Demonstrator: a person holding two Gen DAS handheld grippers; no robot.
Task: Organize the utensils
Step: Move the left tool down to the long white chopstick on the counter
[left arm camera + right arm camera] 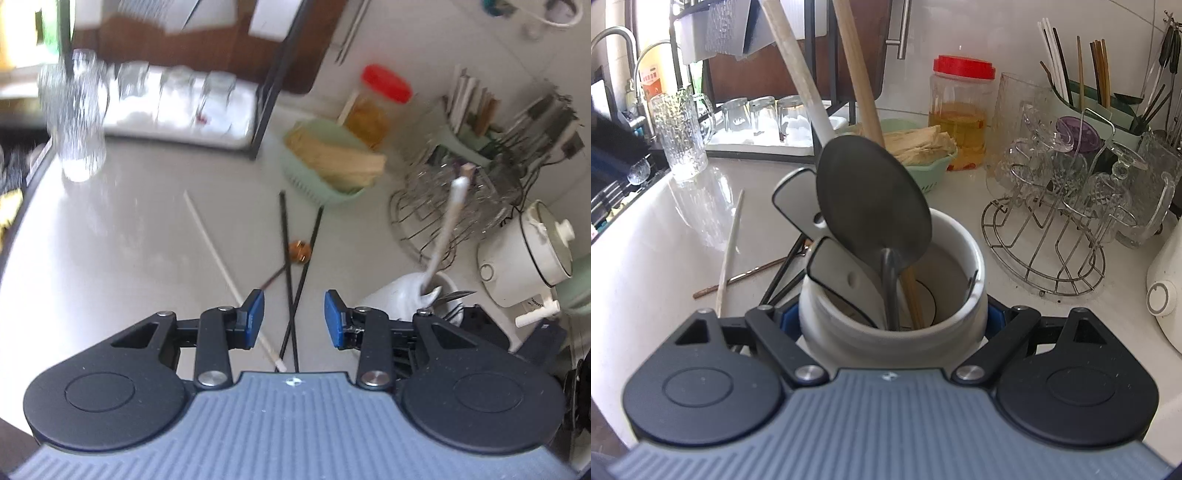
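Observation:
My left gripper [294, 317] hangs open above the pale counter, blue pads apart and nothing pressed between them. Under the gap lie two crossed black chopsticks [286, 236]. A white chopstick [214, 243] lies to their left, and a thin brown chopstick [273, 278] runs under them. My right gripper [890, 317] is shut on the white ceramic utensil holder [849, 325], its pads on the holder's two sides. The holder contains a black ladle [871, 199], white spatulas and wooden handles. The holder [391, 295] also shows right of the left gripper. The loose chopsticks [729, 247] lie left of the holder.
A green basket [314, 184] and a red-lidded jar [962, 110] stand at the back. A wire rack of glasses [1045, 229] and a chopstick caddy [1108, 110] fill the right. A white cooker [524, 254] sits at far right, a tall glass [77, 122] at left by the sink.

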